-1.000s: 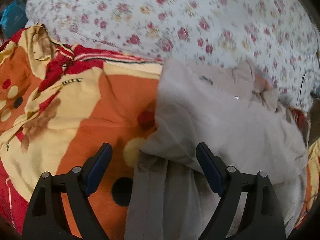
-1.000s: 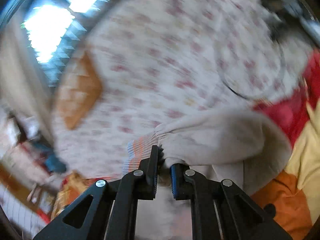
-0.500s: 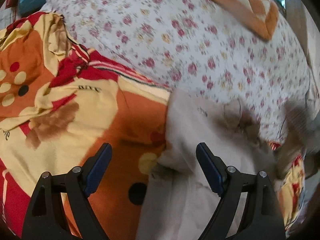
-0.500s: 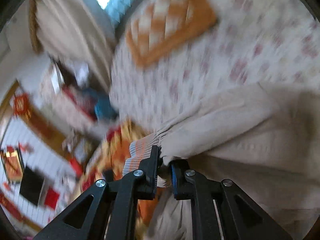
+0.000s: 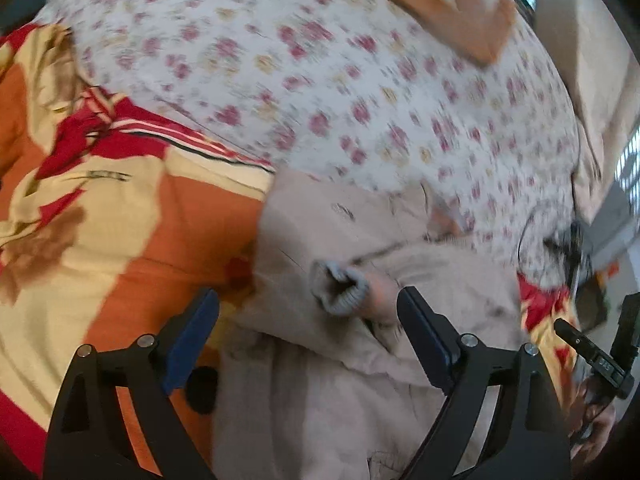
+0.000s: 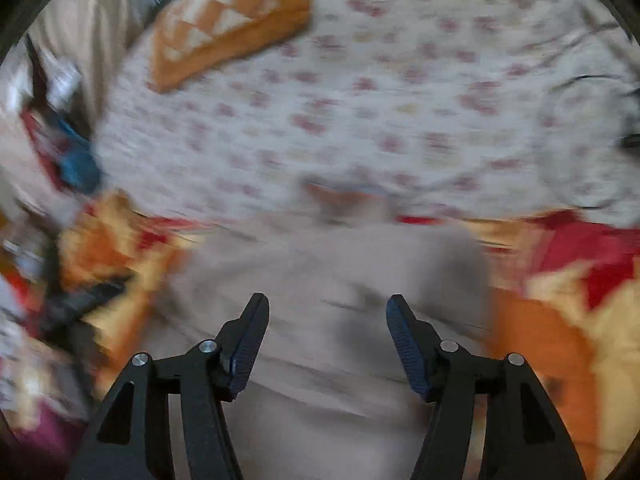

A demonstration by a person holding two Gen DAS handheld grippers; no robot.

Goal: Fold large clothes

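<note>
A large beige garment [image 5: 328, 384] lies on the bed, partly folded, with a ribbed sleeve cuff [image 5: 340, 286] lying on top of it. My left gripper [image 5: 308, 320] is open and empty just above the garment, the cuff between its fingers' line. In the right wrist view the same beige garment [image 6: 320, 280] spreads below my right gripper [image 6: 326, 320], which is open and empty above it. The view is blurred by motion.
An orange, red and cream blanket [image 5: 120, 220] lies under and left of the garment. A white floral sheet [image 5: 320, 80] covers the bed beyond, with an orange checked cushion [image 6: 232, 20] at the far end. A black cable [image 6: 592, 80] lies on the sheet at right.
My right gripper has let go of the sleeve cuff and opened; the sleeve now lies across the garment. The right view has swung round to face the bed. My left gripper stays open.
</note>
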